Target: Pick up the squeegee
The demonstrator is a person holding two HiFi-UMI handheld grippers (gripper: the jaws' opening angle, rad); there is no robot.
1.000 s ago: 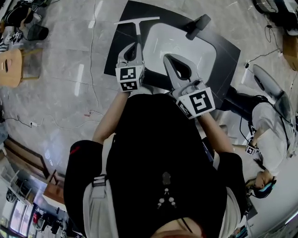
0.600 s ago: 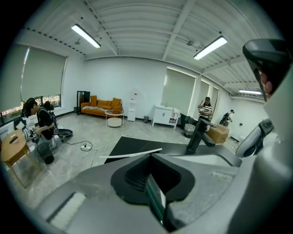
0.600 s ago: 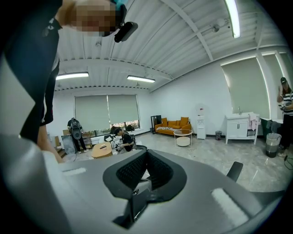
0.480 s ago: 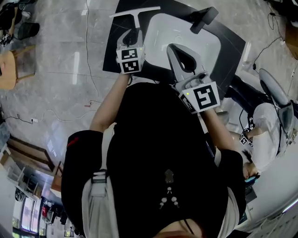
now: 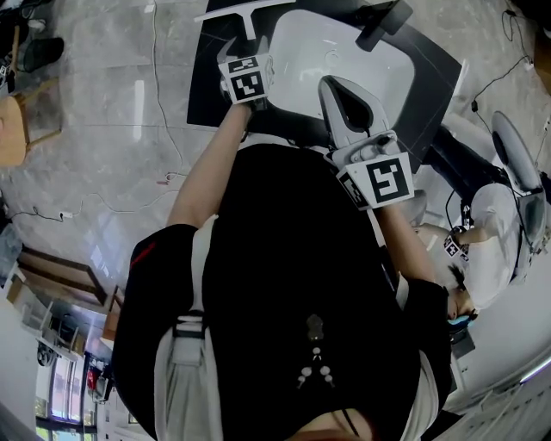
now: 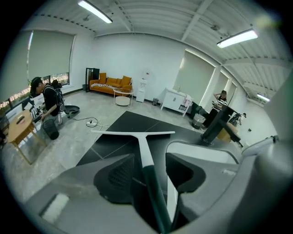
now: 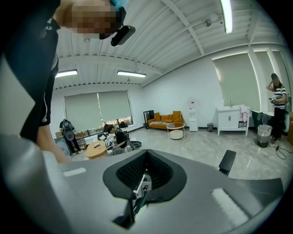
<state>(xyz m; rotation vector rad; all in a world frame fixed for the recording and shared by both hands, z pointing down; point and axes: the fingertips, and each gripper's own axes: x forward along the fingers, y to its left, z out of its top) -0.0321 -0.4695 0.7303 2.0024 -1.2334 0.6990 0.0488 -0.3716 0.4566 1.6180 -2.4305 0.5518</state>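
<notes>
The squeegee lies on a dark counter, its white blade far from me and its stem pointing back at me. In the left gripper view the white blade runs into a dark green handle. My left gripper is low over that handle. Its jaws have just been opening and now stand apart, with the handle between them and a gap on each side. My right gripper hovers over the near rim of the sink, shut and holding nothing.
A white sink basin is set in the counter right of the squeegee, with a black faucet behind it. Cables run over the grey floor on the left. A wooden table stands far left, another person at the right.
The left gripper has gone forward and down onto the squeegee's handle and its jaws have opened around it. The right gripper has drifted a little to the right.
</notes>
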